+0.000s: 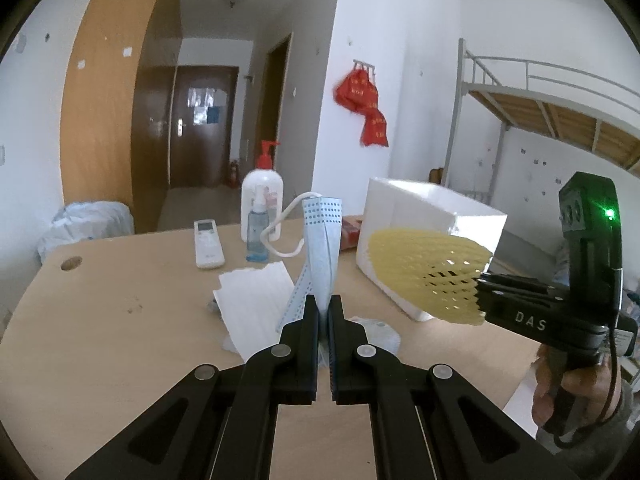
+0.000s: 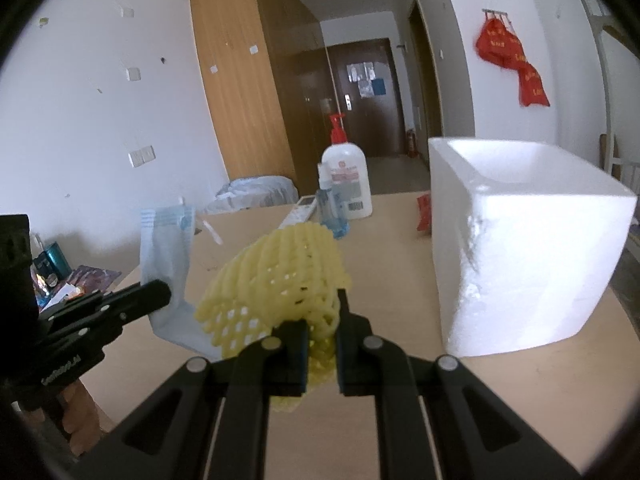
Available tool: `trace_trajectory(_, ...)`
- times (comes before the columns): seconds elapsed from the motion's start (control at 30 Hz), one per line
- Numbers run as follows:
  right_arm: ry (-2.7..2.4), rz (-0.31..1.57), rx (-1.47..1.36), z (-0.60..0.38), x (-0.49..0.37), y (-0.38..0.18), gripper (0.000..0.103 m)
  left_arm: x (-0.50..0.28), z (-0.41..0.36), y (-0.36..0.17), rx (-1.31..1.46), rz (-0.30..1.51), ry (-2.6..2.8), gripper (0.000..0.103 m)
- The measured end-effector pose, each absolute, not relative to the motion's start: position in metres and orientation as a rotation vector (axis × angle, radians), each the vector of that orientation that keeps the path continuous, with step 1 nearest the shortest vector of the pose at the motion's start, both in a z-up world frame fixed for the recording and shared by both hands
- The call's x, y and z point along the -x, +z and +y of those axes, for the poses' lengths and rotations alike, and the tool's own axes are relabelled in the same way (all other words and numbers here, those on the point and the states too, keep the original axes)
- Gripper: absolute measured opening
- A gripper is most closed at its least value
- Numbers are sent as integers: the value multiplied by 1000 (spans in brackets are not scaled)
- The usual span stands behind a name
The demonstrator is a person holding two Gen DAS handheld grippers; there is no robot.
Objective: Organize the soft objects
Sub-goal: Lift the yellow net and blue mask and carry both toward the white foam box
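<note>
Between closed fingers (image 1: 311, 312) — face mask (image 1: 322, 240)

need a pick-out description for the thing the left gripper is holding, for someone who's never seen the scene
Start at the big white foam box on the wooden table. Just left of it, the left gripper holds a light blue face mask upright, pinched shut between its fingers, clear of the table. Its white ear loop and pleats distinguish it from the yellow foam net in the right gripper and the white foam sheet lying flat below.

Soft, even daylight is filling both views, casting only faint shadows. Fisheye distortion is bending walls and door frames toward dark vignetted corners. Slight motion blur is softening details throughout.
</note>
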State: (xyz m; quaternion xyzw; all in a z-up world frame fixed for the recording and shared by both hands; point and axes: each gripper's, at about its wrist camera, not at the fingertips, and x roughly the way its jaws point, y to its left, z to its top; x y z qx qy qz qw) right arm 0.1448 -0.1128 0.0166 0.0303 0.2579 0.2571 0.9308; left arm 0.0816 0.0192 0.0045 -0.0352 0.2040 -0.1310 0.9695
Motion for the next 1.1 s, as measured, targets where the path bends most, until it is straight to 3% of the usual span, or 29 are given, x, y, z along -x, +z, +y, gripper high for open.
trace_trajectory(0.53, 527, 364, -66, -126, -86, 56, 13, -18, 11, 48, 29, 259, -205, 4)
trace_trajectory(1.1, 497, 306, -73, -144, -61, 61, 13, -15, -6, 56, 20, 250, -243, 4)
